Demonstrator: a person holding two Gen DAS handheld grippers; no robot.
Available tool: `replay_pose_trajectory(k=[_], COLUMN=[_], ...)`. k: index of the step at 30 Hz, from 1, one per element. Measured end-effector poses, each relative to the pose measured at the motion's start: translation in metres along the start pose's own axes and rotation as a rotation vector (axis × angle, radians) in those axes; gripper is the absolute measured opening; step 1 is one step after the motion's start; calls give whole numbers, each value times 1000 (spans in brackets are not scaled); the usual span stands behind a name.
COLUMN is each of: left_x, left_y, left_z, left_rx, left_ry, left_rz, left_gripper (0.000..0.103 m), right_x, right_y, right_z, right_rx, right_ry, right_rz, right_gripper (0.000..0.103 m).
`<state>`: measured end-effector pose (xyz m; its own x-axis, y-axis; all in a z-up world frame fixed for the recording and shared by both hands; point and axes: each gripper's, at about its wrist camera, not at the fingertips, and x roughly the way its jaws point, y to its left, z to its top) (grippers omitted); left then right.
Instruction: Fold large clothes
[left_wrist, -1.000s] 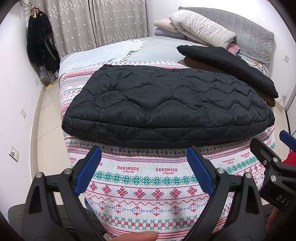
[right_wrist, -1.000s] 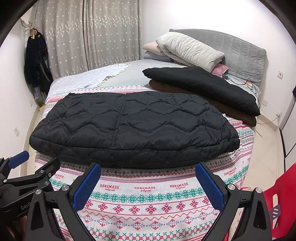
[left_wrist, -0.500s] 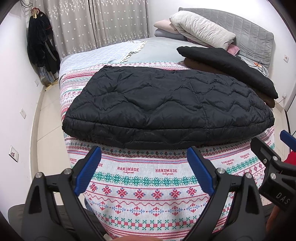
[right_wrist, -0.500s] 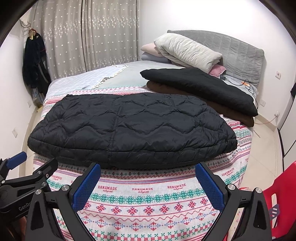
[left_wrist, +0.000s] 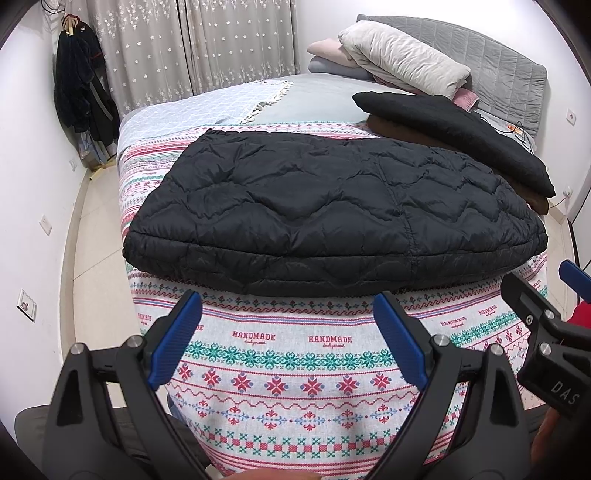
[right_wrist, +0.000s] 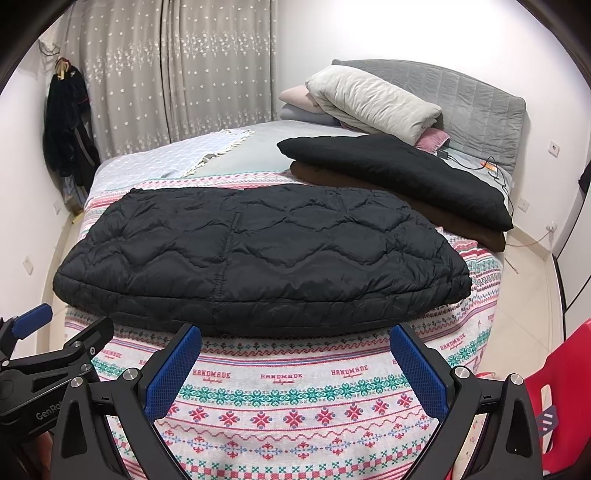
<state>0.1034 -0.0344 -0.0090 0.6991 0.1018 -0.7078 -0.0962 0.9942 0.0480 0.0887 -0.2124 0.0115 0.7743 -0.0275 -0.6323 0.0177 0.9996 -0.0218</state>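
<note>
A black quilted jacket (left_wrist: 332, 206) lies folded into a flat wide rectangle on the patterned blanket (left_wrist: 295, 354) at the bed's near end; it also shows in the right wrist view (right_wrist: 258, 254). My left gripper (left_wrist: 290, 328) is open and empty, held just short of the jacket's near edge, over the blanket's hanging side. My right gripper (right_wrist: 295, 362) is open and empty, likewise in front of the jacket's near edge. Each gripper shows at the edge of the other's view.
A folded black garment (right_wrist: 399, 173) on a brown one (right_wrist: 443, 218) lies at the right behind the jacket. Pillows (right_wrist: 369, 99) and a grey headboard (right_wrist: 480, 110) are at the far end. Dark clothes (left_wrist: 81, 92) hang at the left wall. A red chair (right_wrist: 561, 380) stands at the right.
Both grippers have drawn back and risen slightly from the jacket; the jacket sits a little farther away in both views. Jacket itself has not moved.
</note>
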Motion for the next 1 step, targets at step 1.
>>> replay_pose_trajectory(k=[1], left_x=[0], left_y=[0], left_z=[0], left_rx=[0], left_ry=[1], left_rz=[0], left_gripper=[94], right_x=[0], right_y=[0], right_z=[0], right_rx=[0], right_ry=[0], right_rz=[0], right_gripper=[103])
